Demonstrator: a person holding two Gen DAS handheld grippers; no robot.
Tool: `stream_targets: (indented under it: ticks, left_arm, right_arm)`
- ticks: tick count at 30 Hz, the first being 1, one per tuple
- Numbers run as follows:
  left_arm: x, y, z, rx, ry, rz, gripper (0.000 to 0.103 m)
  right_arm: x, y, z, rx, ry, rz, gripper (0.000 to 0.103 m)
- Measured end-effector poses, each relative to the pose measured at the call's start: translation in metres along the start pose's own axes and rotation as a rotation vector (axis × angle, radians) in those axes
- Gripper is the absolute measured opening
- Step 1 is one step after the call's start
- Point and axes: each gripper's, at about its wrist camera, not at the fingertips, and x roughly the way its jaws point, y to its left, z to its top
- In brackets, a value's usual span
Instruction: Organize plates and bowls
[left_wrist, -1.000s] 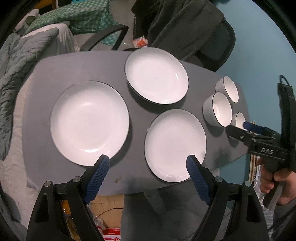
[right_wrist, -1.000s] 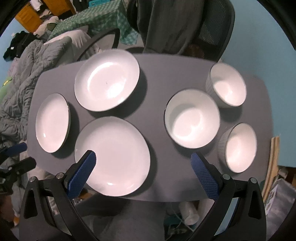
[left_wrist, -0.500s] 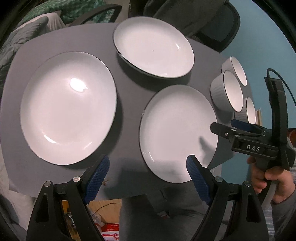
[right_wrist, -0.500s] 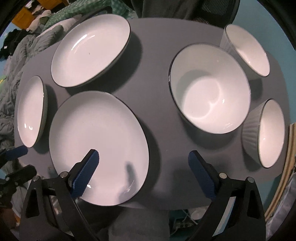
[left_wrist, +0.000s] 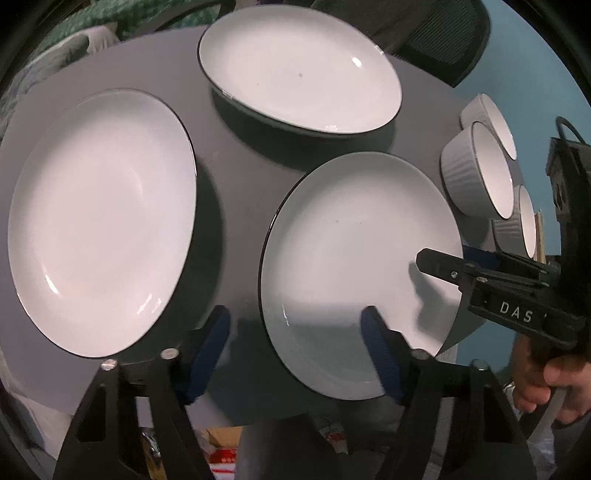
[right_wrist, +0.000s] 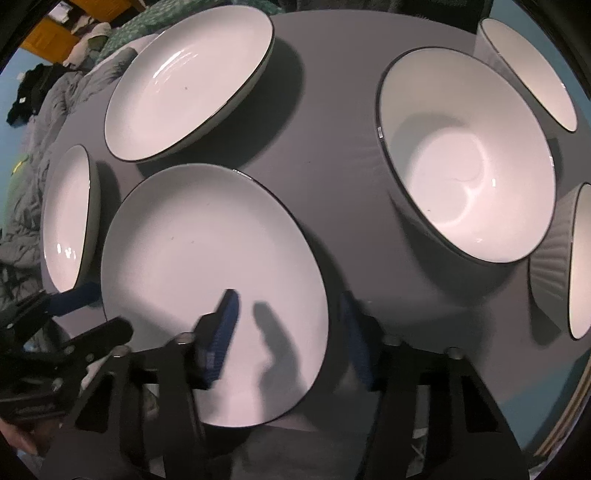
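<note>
Three white plates and three white bowls lie on a grey table. The near plate is between both grippers. My left gripper is open, its right finger over this plate's near edge and its left finger beside the left plate. My right gripper is open and narrowed, with its jaws astride the near plate's right rim; it also shows in the left wrist view. The far plate and the bowls stand apart.
An office chair stands behind the table. A grey quilt lies to the left. The table's near edge runs just under both grippers. A blue wall is on the right.
Both grippers have come down and forward to the near plate. The right gripper's jaws have narrowed around the plate's right rim. The left gripper stays open.
</note>
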Motion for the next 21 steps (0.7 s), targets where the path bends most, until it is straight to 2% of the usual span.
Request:
stream_targets:
  ticks: [2, 4, 5, 8, 12, 21]
  left_arm:
    - [0.0, 0.0, 0.001, -0.009, 0.005, -0.018, 0.064]
    - [0.003, 0.001, 0.003, -0.016, 0.013, -0.021, 0.061]
    - [0.005, 0.0, 0.005, -0.021, 0.021, -0.022, 0.054]
    - [0.009, 0.003, 0.009, -0.042, 0.036, -0.02, 0.05]
    - [0.015, 0.012, 0.016, -0.06, 0.065, -0.01, 0.034]
    - [0.027, 0.023, 0.028, -0.094, 0.087, -0.032, 0.028]
  right_arm:
    - [0.001, -0.001, 0.0, -0.004, 0.011, -0.006, 0.038]
    - [0.004, -0.006, 0.002, -0.003, 0.013, -0.006, 0.033]
    - [0.005, -0.009, 0.001, -0.001, 0.016, -0.002, 0.029]
    - [0.004, -0.019, -0.001, 0.012, 0.035, 0.029, 0.021]
    - [0.005, -0.028, -0.005, 0.029, 0.047, 0.074, 0.02]
    - [-0.005, -0.038, -0.022, 0.037, 0.036, 0.102, 0.02]
